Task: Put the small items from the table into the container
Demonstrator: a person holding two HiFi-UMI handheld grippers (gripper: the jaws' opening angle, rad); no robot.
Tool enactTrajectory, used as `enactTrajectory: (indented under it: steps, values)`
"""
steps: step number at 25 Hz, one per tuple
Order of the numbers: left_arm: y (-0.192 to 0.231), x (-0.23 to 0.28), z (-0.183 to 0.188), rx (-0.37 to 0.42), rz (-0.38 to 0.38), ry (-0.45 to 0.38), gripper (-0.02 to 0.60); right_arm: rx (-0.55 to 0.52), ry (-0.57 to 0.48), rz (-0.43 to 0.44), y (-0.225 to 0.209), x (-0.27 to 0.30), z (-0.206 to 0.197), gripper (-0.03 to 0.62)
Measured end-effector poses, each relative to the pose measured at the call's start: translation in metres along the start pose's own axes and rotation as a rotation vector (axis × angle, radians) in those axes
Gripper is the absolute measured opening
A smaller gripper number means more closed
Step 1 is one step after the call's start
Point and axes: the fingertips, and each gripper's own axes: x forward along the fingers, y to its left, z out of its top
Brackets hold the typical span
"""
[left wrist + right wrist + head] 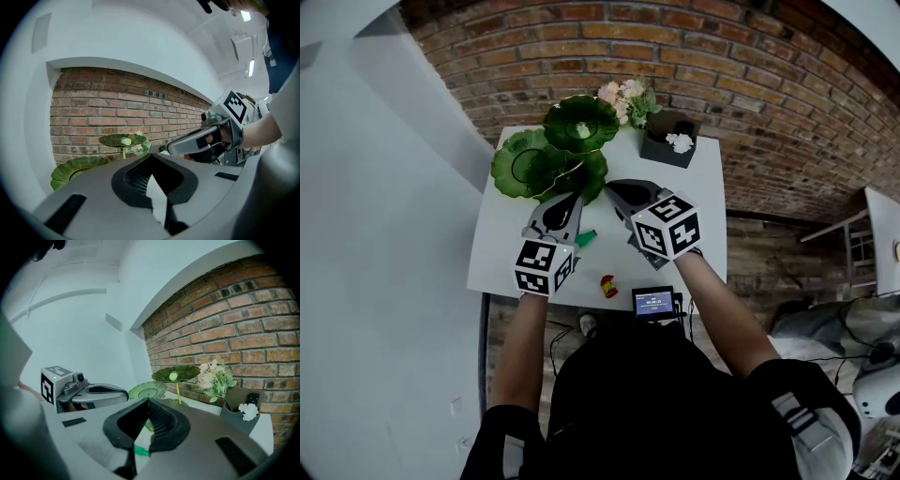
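Mid-frame in the head view, both grippers hover over the white tabletop (pixel 499 248). The left gripper (pixel 571 199) has its jaws pressed together on nothing, and the right gripper (pixel 612 187) is the same. A small green item (pixel 586 238) lies between them, a red item (pixel 608 286) sits lower down, and the green leaf-shaped container (pixel 514 173) is just above.

Over the white table (pixel 705 192), the left tool (pixel 574 198) and right tool (pixel 610 187) point toward the green leaf-shaped dishes (pixel 553 155). A small green item (pixel 585 238) lies between them, a red item (pixel 608 286) nearer the person
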Motion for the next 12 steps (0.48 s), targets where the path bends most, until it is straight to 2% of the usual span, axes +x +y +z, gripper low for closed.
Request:
enactTrajectory:
  steps: [8, 12]
  values:
    - [0.003, 0.001, -0.002, -0.013, 0.009, 0.009, 0.009, 0.000, 0.008, 0.008, 0.000, 0.001, -0.002, 0.015]
    - [0.004, -0.001, -0.010, -0.033, 0.011, 0.020, 0.009, -0.011, 0.045, 0.026, 0.000, 0.007, -0.015, 0.017]
